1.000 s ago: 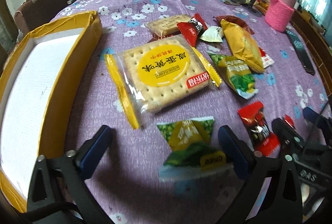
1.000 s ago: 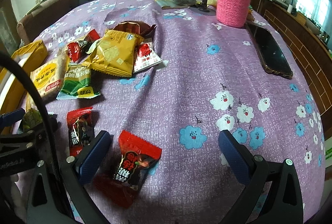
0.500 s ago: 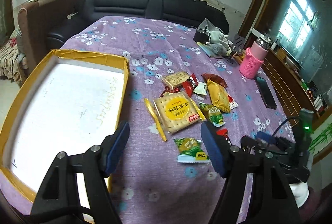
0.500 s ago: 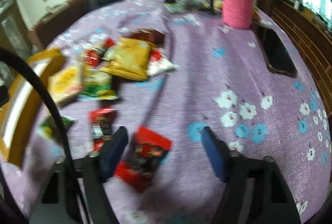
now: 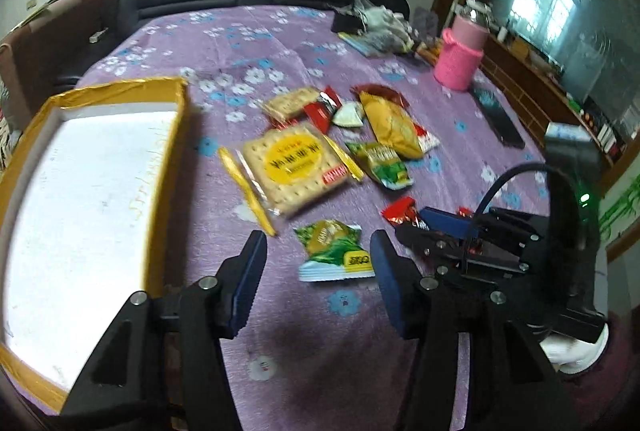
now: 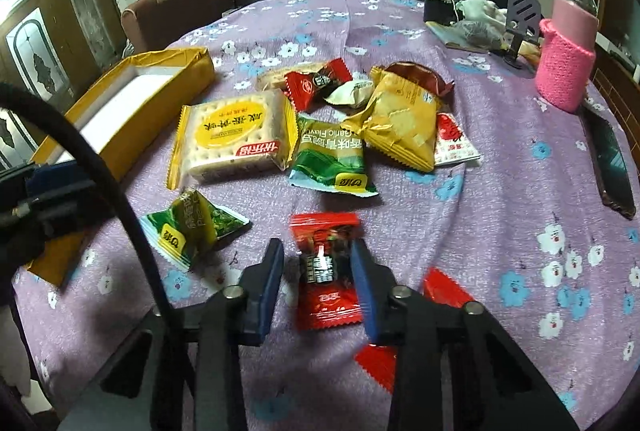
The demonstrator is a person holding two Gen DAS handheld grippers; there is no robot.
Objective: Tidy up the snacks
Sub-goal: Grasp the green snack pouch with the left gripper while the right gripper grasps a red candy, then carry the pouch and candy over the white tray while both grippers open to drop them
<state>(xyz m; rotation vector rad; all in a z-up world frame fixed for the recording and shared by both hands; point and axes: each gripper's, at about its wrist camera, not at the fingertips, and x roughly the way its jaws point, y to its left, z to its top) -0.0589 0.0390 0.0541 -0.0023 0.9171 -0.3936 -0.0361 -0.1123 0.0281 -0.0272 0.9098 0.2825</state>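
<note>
Several snack packets lie on the purple flowered cloth. My left gripper [image 5: 316,267] is open above a small green packet [image 5: 334,251], which sits between its fingers in the view. The big cracker pack [image 5: 296,163] lies beyond it, beside the yellow box [image 5: 80,191]. My right gripper [image 6: 318,271] has its fingers close on either side of a red candy packet [image 6: 326,271], seemingly touching it; it also shows in the left wrist view [image 5: 448,227]. A second red packet [image 6: 400,343] lies partly under its right finger. The cracker pack [image 6: 232,135] and the small green packet [image 6: 194,227] show there too.
A yellow-gold packet [image 6: 404,119], a green garlic packet [image 6: 332,155] and small red and white packets form the pile. A pink-sleeved bottle [image 6: 568,63] and a dark phone [image 6: 612,167] stand at the right. A sofa lies beyond the table.
My left gripper has come down closer over the small green packet. My right gripper has shifted left onto a red packet and narrowed its fingers around it.
</note>
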